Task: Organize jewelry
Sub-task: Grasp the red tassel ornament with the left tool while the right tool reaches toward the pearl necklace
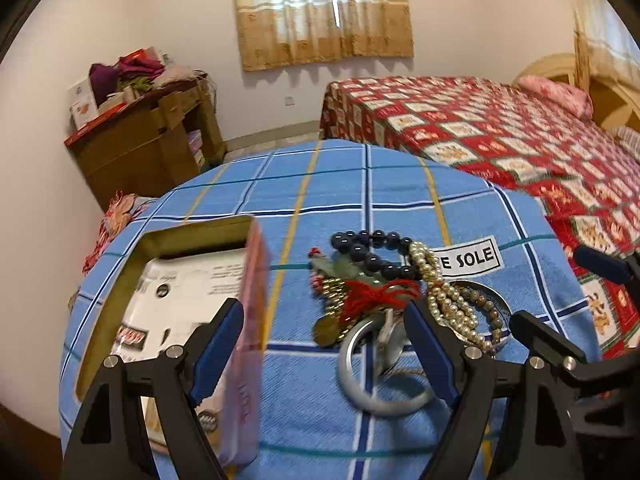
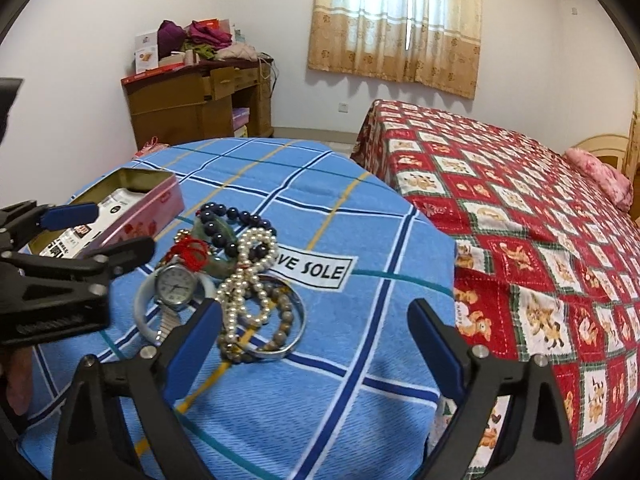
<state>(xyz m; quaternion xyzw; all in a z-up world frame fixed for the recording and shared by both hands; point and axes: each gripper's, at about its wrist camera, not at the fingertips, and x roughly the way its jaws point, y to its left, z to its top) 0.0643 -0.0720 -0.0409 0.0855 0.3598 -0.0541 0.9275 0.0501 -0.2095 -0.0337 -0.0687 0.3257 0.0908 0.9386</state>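
Observation:
A heap of jewelry lies on the blue checked cloth: a dark bead bracelet, a pearl strand, a wristwatch, a silver bangle, a red tassel. An open pink tin stands left of the heap. In the left wrist view I see the tin, the bead bracelet, the pearls and a pale bangle. My left gripper is open over the tin's right wall and the bangle. My right gripper is open, just right of the heap.
A white label reading "SOLE" is sewn on the cloth. A bed with a red patterned cover lies to the right. A wooden desk piled with clothes and boxes stands at the far wall. A curtained window is behind.

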